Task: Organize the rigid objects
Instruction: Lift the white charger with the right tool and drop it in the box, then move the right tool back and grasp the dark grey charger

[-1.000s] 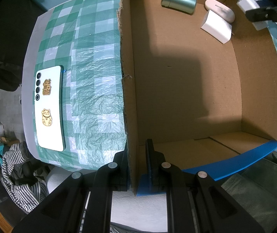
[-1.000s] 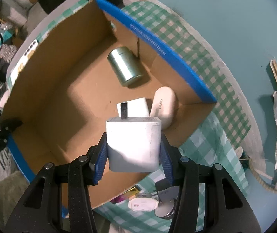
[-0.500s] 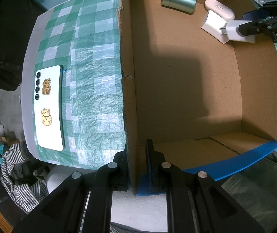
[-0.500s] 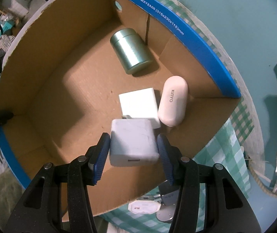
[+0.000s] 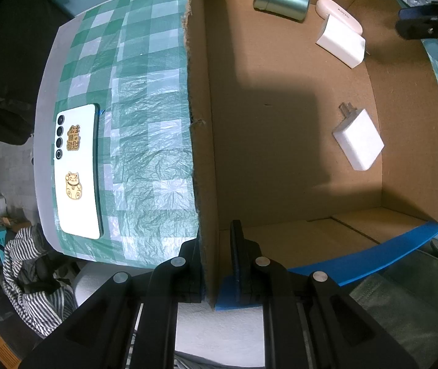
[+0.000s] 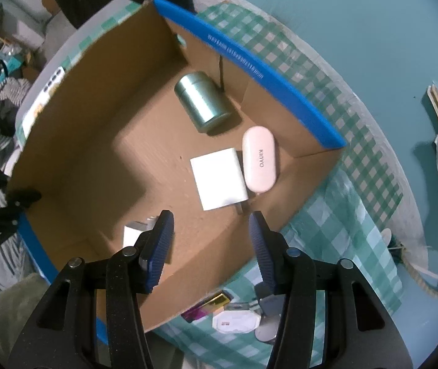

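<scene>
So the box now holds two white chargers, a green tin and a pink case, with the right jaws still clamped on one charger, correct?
Not quite: the right gripper is open and empty. The right wrist view shows nothing between its jaws; the left wrist view shows the second charger lying loose on the box floor. The rest holds.

A: Left gripper construction?
B: Black angular frame, round silver screws, dark pads.
A: Right gripper?
B: Black speckled frame, silver screws, ribbed blue pads.

Dim, fisheye-warped views; a hard shadow crosses the cardboard box floor.
</scene>
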Demonstrator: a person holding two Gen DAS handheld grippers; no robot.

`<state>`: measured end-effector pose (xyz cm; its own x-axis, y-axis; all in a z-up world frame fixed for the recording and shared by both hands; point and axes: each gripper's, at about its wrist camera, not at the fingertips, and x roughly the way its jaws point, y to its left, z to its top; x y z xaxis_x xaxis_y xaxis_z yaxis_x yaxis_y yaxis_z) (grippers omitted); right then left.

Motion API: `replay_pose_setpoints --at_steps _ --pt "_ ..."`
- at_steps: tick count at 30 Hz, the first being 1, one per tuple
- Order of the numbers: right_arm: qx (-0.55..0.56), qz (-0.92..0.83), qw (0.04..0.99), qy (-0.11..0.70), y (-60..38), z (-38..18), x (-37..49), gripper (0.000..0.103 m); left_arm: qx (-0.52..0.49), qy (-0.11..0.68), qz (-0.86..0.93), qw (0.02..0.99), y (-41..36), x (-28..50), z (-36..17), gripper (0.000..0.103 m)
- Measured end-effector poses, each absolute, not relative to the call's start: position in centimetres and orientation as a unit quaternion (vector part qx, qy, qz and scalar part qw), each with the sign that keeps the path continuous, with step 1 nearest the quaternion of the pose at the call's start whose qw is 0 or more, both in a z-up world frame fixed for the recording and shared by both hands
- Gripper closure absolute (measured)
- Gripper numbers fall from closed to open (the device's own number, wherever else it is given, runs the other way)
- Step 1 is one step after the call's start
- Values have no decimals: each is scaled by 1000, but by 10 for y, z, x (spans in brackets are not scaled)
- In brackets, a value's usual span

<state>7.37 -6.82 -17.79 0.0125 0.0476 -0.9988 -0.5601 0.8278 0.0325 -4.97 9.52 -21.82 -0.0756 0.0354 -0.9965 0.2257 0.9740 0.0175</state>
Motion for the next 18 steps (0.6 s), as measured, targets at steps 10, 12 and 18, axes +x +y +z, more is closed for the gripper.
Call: replay_pose_setpoints --at_steps 10,12,18 --pt "-164 209 704 659 -84 -148 70 52 90 730 -70 674 94 -50 -218 90" --pt "-157 206 707 658 -89 -144 70 52 90 730 -70 674 94 -49 -218 90" --pt "-147 202 716 652 -98 -128 63 52 90 730 -70 674 94 -50 -218 90"
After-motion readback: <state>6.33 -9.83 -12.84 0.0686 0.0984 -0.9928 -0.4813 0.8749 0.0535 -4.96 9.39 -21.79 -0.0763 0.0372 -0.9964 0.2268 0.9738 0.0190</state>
